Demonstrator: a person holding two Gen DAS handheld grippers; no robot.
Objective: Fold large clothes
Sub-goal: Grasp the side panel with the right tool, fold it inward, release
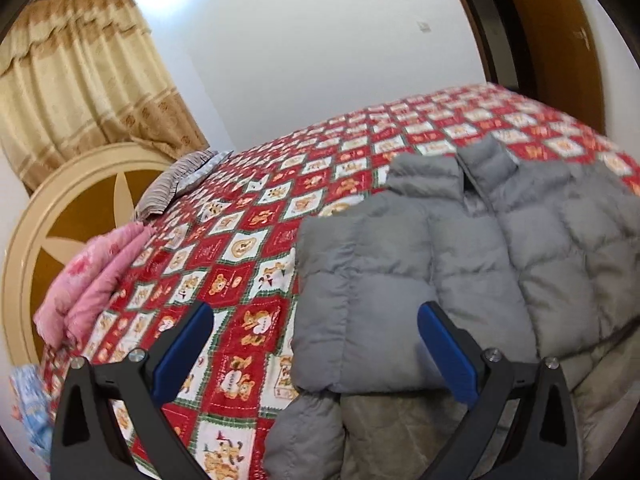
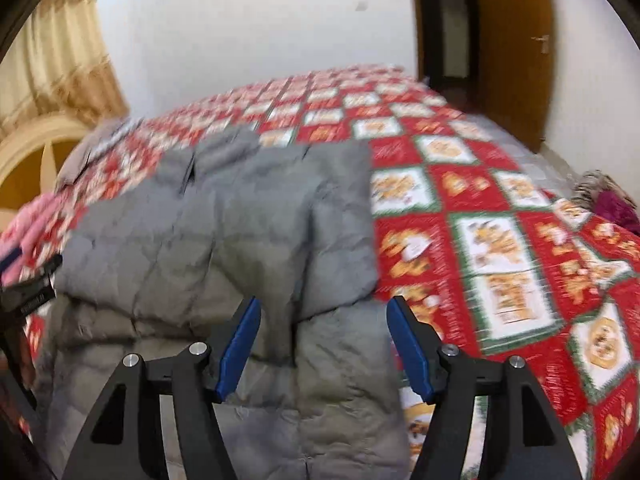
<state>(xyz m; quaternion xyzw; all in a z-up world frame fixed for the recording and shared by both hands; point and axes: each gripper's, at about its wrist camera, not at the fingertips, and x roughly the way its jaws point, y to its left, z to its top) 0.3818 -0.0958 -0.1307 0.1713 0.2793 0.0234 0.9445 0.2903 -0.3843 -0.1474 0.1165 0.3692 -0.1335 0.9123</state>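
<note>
Grey puffer jacket spread front-up on the bed, near the front edge, collar toward the far side, hem toward the camera. Both sleeves already folded in over the chest: one lying along the jacket's left side in the left wrist view, the other across its right side in the right wrist view. Lower part not yet folded; hem apparently draped toward the bed's front edge.

Left gripper above the jacket's left side, blue fingers spread wide, nothing between them. Right gripper above the jacket's right lower part, fingers parted, pressing on nothing, fabric only beneath.

Roughly halfway by the look of it: sleeves done, body still to be doubled over, hem toward collar. Pink bedding and a striped pillow by the bed's left edge, well apart from the jacket.
</note>
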